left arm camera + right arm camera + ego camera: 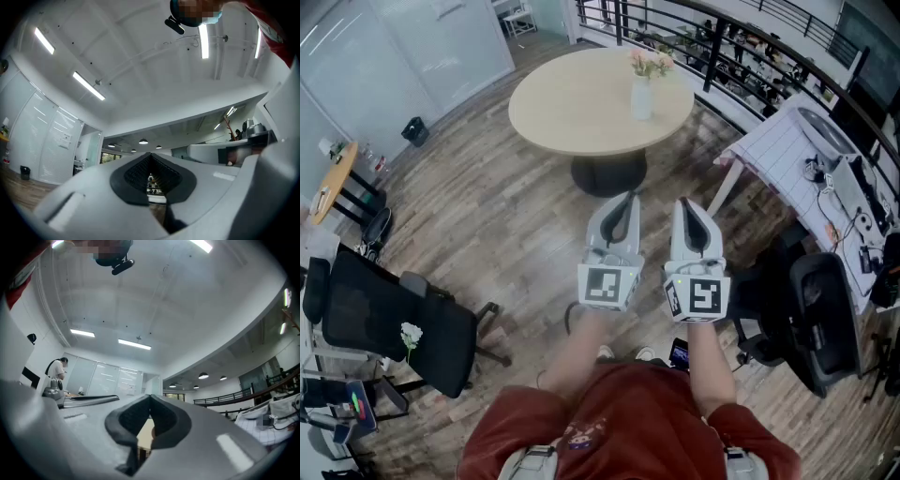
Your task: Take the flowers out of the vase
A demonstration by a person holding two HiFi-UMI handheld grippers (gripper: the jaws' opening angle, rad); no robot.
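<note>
A white vase [642, 97] with pink flowers [649, 64] stands upright on the far right part of a round tan table [572, 103]. Both grippers are held side by side over the wooden floor, well short of the table and pointing toward it. My left gripper [623, 199] is shut with nothing between its jaws, and its closed tips [150, 155] fill the left gripper view. My right gripper [685, 202] is also shut and empty. A strip of the tan table [146, 430] shows below its closed tips [149, 396]. The vase is not seen in either gripper view.
A black office chair [384, 323] with a white flower [411, 334] beside it stands at the left. At the right are a white desk [787, 150] with cables and another black chair [820, 319]. A railing [731, 42] runs behind the table. A person [57, 369] stands far off.
</note>
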